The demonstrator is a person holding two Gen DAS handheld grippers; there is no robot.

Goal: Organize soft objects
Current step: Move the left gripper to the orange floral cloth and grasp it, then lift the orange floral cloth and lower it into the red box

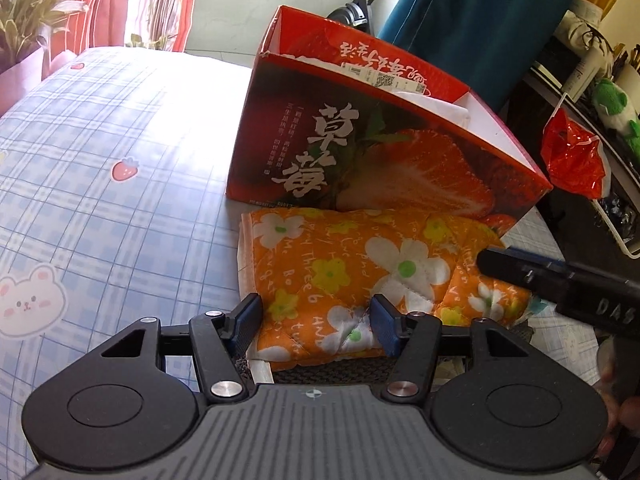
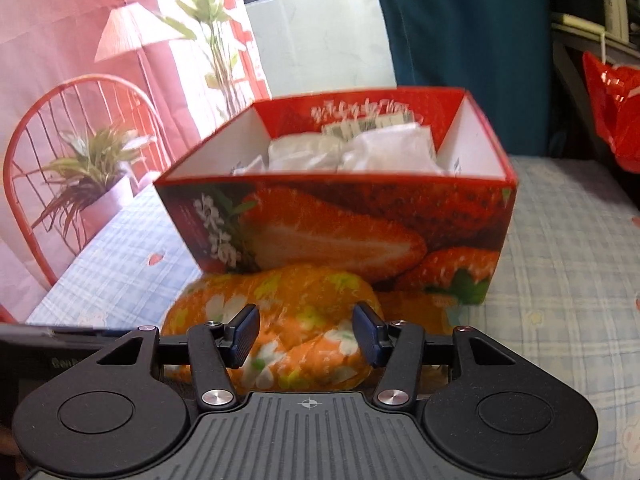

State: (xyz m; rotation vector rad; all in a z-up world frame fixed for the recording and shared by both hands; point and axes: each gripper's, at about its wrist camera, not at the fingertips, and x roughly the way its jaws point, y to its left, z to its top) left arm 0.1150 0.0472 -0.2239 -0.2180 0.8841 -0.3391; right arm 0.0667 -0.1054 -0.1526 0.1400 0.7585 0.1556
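The folded orange floral cloth (image 1: 360,276) lies flat on the counter (image 1: 120,140), which is covered in a blue plaid sheet with strawberry and bunny prints. Its long axis runs left to right along the front wall of the red strawberry box (image 1: 360,152), just beside it. The left claw (image 1: 316,324) stands open, its pads straddling the cloth's near edge. The right claw (image 2: 306,334) is open too, either side of a bulged fold. White soft packets (image 2: 360,148) fill the box. Behind are pink curtains (image 2: 60,20), a potted plant (image 2: 92,172) and a red chair (image 2: 48,128).
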